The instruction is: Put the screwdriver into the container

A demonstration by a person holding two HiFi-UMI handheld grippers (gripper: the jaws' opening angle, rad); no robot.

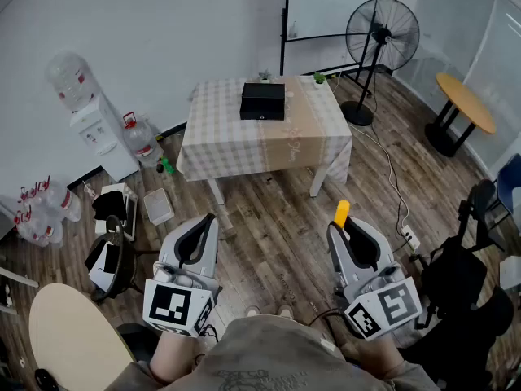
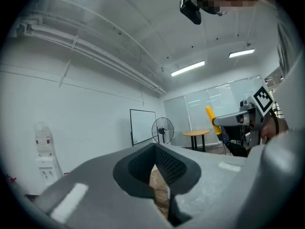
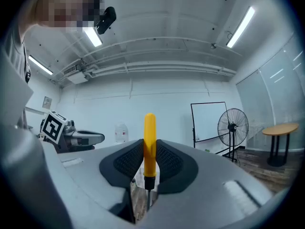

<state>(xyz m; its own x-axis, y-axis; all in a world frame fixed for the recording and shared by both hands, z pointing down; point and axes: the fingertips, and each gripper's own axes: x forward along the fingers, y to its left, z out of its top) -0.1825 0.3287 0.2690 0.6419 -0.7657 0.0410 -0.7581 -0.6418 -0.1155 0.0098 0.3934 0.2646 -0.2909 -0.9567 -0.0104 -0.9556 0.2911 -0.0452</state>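
The screwdriver has a yellow handle and stands upright between the jaws of my right gripper, which is shut on it. In the right gripper view the screwdriver rises from the black pads, its handle above them and its metal shaft below. My left gripper is held level beside it, shut, with nothing in it. The container, a black box, sits on a table with a checked cloth, far ahead of both grippers. From the left gripper view the yellow screwdriver shows at the right.
A standing fan and a whiteboard are behind the table at the right. A water dispenser and bottles stand at the left wall. A round wooden table is far right, a pale round tabletop near left. Cables cross the wooden floor.
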